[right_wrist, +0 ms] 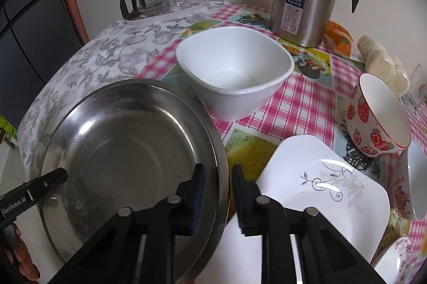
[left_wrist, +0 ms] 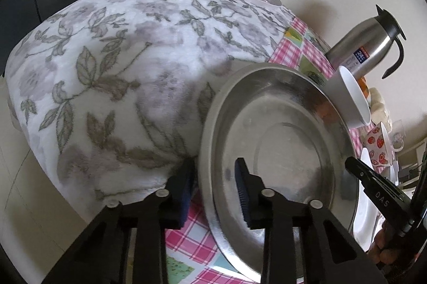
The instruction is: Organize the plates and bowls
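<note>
The stainless steel plate (right_wrist: 128, 161) is held at both sides, one gripper on each edge. The left gripper (left_wrist: 216, 188) straddles the plate's rim, one pad outside against the floral cloth (left_wrist: 106, 70) and one inside the dish; the jaws are closed to the rim's thickness and appear clamped on it. The right gripper (right_wrist: 217, 193) straddles the opposite rim the same way — the gap between its pads is narrow and the rim fills it, so it too reads as clamped.

The plate seems tilted, its near edge raised off the checked tablecloth (right_wrist: 307, 102), though whether the far edge rests on the cloth cannot be told. Just beside it lies a white square plate (right_wrist: 320, 193); behind stand a white square bowl (right_wrist: 234, 70) and, to the right, a strawberry-patterned bowl (right_wrist: 379, 118) on its side.

Judgement: the step in hand is a two-handed lift of the steel plate. The next move calls for level carriage and matched grip — the polished rim could slip — toward a stacking place with the other plates.
</note>
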Demonstrator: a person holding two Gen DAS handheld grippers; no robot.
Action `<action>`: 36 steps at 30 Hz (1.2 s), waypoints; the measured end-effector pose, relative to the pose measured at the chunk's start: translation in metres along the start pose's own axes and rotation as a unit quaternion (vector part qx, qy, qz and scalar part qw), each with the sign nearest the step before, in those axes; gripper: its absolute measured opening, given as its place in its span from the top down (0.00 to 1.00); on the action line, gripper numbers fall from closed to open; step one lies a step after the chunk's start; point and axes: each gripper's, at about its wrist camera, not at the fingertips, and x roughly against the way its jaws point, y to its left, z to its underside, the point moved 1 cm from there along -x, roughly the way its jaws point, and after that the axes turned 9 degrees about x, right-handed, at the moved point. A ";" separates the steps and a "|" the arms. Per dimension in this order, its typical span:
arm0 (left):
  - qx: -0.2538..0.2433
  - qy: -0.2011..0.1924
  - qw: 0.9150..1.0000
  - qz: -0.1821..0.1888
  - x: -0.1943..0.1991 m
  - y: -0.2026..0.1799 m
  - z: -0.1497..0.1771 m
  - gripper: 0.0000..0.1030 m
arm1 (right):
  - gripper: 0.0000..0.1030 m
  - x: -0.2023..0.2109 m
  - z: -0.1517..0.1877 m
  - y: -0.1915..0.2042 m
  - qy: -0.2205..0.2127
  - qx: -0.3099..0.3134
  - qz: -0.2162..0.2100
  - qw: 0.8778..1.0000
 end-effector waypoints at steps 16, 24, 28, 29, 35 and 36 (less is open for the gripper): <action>0.019 -0.010 1.000 0.015 0.013 0.012 -0.002 0.84 | 0.87 0.016 0.010 0.005 -0.010 -0.013 -0.029 0.999; 0.019 -0.022 0.999 0.020 0.031 0.009 -0.002 0.84 | 0.87 0.043 0.020 0.003 -0.037 -0.030 -0.050 0.998; 0.008 -0.033 0.999 0.022 0.043 0.002 -0.002 0.84 | 0.87 0.057 0.025 -0.001 -0.056 -0.042 -0.057 0.996; 0.007 -0.034 0.999 0.024 0.046 0.000 -0.002 0.84 | 0.87 0.060 0.026 -0.002 -0.059 -0.044 -0.058 0.996; -0.018 -0.049 0.998 0.036 0.068 -0.024 -0.001 0.84 | 0.87 0.091 0.034 -0.016 -0.097 -0.063 -0.056 0.992; -0.025 -0.054 0.998 0.037 0.073 -0.031 -0.001 0.84 | 0.87 0.097 0.035 -0.019 -0.104 -0.067 -0.053 0.991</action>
